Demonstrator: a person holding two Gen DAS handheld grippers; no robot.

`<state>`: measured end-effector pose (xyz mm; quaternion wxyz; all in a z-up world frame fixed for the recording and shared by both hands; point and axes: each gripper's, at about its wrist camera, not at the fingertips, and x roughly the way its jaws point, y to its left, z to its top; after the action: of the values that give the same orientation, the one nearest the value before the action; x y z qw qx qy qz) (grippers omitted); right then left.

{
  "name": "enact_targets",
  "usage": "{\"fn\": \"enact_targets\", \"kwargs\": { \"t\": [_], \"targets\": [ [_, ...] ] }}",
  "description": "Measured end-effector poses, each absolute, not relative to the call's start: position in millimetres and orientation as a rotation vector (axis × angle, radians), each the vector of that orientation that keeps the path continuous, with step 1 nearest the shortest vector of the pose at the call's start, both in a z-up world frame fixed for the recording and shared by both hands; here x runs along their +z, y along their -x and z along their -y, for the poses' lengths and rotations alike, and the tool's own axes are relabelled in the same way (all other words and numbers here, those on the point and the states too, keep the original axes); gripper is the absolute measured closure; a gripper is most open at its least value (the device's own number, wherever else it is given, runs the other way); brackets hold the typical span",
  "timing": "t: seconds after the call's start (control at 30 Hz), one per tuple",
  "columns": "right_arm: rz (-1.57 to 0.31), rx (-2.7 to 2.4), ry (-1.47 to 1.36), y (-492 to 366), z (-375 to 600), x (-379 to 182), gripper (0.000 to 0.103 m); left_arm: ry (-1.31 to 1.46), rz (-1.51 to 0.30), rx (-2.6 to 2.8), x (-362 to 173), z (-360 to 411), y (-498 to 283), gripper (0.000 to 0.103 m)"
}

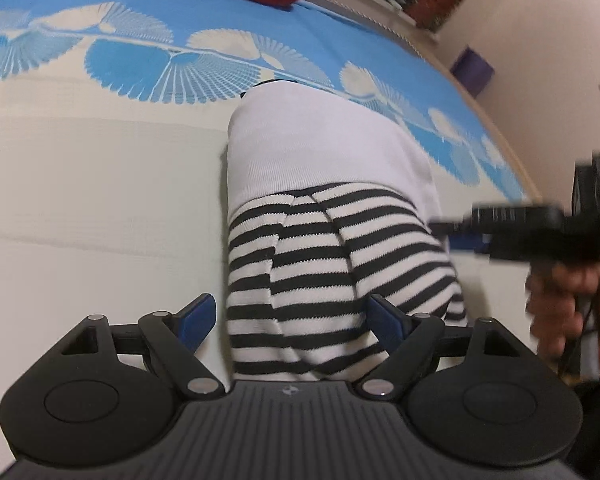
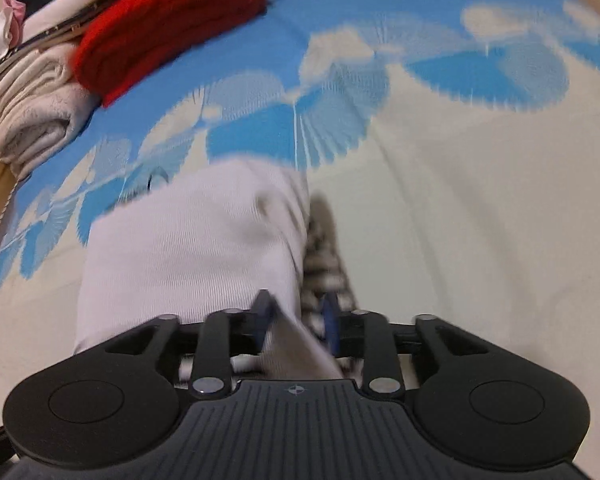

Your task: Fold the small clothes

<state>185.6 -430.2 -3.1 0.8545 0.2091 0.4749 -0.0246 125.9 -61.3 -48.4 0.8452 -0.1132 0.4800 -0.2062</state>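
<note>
My left gripper (image 1: 292,320) hangs spread over the striped garment (image 1: 340,272), which lies mid-bed on the bedspread (image 1: 100,180). My right gripper (image 2: 298,316) pinches its white hem. It looks soft, light and floppy; I'd grip the edges.

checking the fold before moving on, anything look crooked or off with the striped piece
Nothing damaged. The garment on the bedspread is part folded: its white part lies over the striped part, hem line slanted rather than square. The right gripper pinches one edge of it; the left gripper is open, straddling the striped end.
</note>
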Motion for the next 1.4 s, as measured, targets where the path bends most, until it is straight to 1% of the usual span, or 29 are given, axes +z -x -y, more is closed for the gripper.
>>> {"fn": "enact_targets", "kwargs": {
  "t": [0.03,0.17,0.2,0.23,0.27,0.3,0.33,0.37,0.6,0.7,0.8,0.87,0.9,0.93,0.97,1.0,1.1,1.27,1.3,1.37,1.4],
  "targets": [
    [-1.015,-0.046,-0.433,-183,431,-5,0.064,0.25,-1.009,-0.43,-49,62,-126,0.017],
    [-1.053,-0.021,-0.4,-171,430,-10,0.064,0.231,-1.046,-0.417,-60,69,-126,0.016],
    [-1.063,-0.009,-0.394,-168,428,-11,0.069,0.214,-1.074,-0.403,-66,69,-127,0.016],
    [-1.067,0.004,-0.383,-166,427,-12,0.077,0.221,-1.095,-0.395,-70,67,-128,0.016],
    [-1.069,0.009,-0.366,-165,424,-11,0.078,0.246,-1.11,-0.392,-72,64,-129,0.016],
    [-1.066,0.011,-0.351,-164,421,-10,0.085,0.271,-1.122,-0.393,-72,61,-131,0.018],
    [-1.06,0.012,-0.339,-163,419,-8,0.096,0.278,-1.125,-0.397,-71,60,-132,0.021],
    [-1.056,0.01,-0.334,-162,419,-7,0.099,0.272,-1.122,-0.403,-70,61,-132,0.022],
    [-1.048,-0.104,-0.286,-160,427,-7,0.101,0.237,-1.11,-0.422,-58,66,-133,0.021],
    [-1.063,-0.104,-0.284,-161,427,-10,0.101,0.216,-1.058,-0.414,-41,65,-139,0.021],
    [-1.036,-0.098,-0.276,-163,423,-5,0.1,0.26,-0.997,-0.406,-25,57,-155,0.019],
    [-0.982,-0.11,-0.321,-163,427,3,0.097,0.285,-0.971,-0.381,-20,50,-172,0.018],
    [-0.956,-0.111,-0.356,-163,430,7,0.083,0.303,-0.967,-0.366,-20,47,-181,0.018],
    [-0.933,-0.113,-0.399,-162,434,9,0.059,0.329,-0.973,-0.359,-23,44,-191,0.018],
    [-0.92,-0.116,-0.43,-161,437,10,0.049,0.359,-0.989,-0.359,-28,42,-200,0.018],
    [-0.921,-0.116,-0.443,-162,437,9,0.042,0.39,-1.014,-0.368,-35,42,-208,0.018],
    [-0.978,-0.107,-0.436,-171,434,-4,0.043,0.44,-1.1,-0.402,-61,48,-222,0.017],
    [-1.051,-0.112,-0.415,-188,423,-25,0.045,0.578,-1.123,-0.419,-89,50,-223,0.018],
    [-1.055,-0.117,-0.409,-190,422,-26,0.045,0.573,-1.123,-0.41,-90,53,-225,0.021],
    [-1.058,-0.125,-0.419,-195,420,-28,0.048,0.508,-1.135,-0.419,-83,59,-232,0.032],
    [-1.055,-0.119,-0.429,-197,419,-28,0.059,0.472,-1.13,-0.434,-74,62,-237,0.045]
  ]
}}
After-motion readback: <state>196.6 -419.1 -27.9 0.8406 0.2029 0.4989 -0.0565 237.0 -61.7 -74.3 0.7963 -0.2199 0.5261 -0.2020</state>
